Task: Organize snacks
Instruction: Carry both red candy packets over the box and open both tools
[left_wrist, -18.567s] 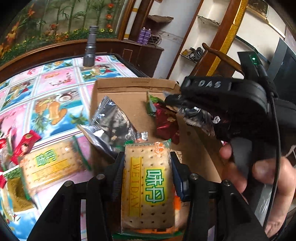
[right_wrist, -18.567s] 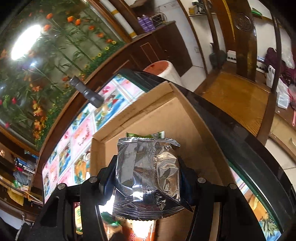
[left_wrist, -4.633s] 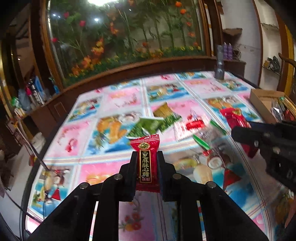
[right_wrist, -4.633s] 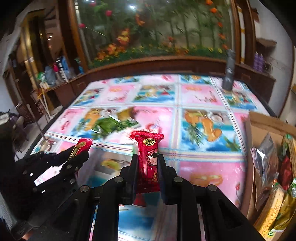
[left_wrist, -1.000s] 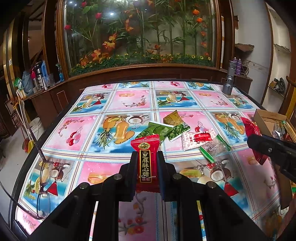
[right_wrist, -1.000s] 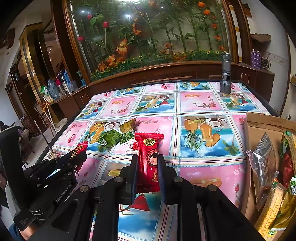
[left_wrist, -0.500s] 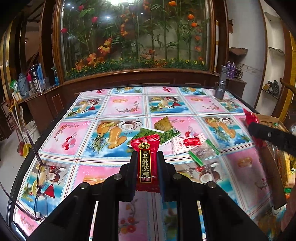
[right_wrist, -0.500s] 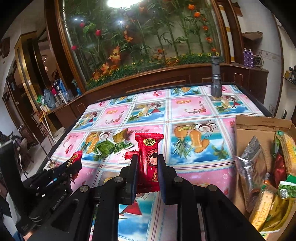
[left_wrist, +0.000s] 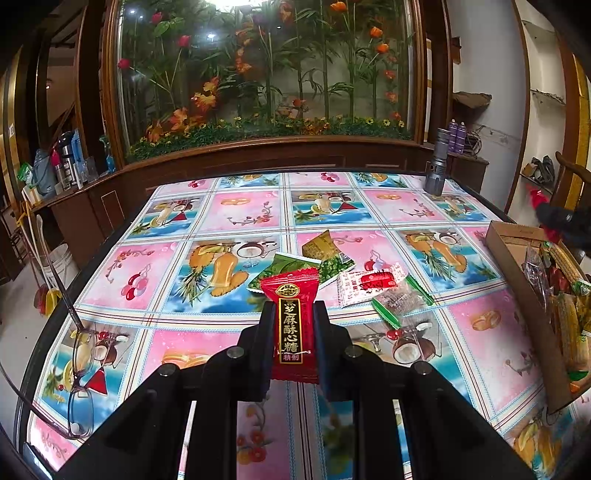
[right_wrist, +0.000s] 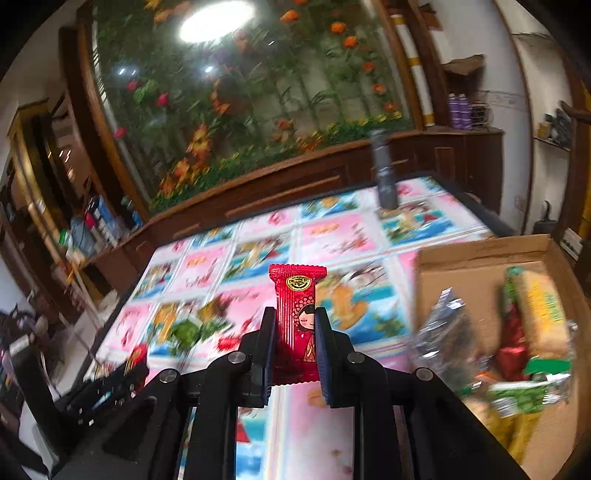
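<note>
My left gripper (left_wrist: 290, 325) is clamped on a red sesame candy (left_wrist: 290, 321) above the tablecloth (left_wrist: 236, 214); my right gripper (right_wrist: 295, 332) grips a red girl-print candy (right_wrist: 298, 325). Since half a second ago, the right view has swung toward the cardboard box (right_wrist: 480, 258), now nearer and blurred. I judge the right candy goes in first; loose snacks (left_wrist: 365, 282) remain on the table.

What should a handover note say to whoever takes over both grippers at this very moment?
Left gripper: shut on a red sesame candy, above the table.
Right gripper: shut on a red girl-print candy, near the cardboard box.
Done: the box already holds several snacks.
Left: box both candies, then the loose packets mid-table.
</note>
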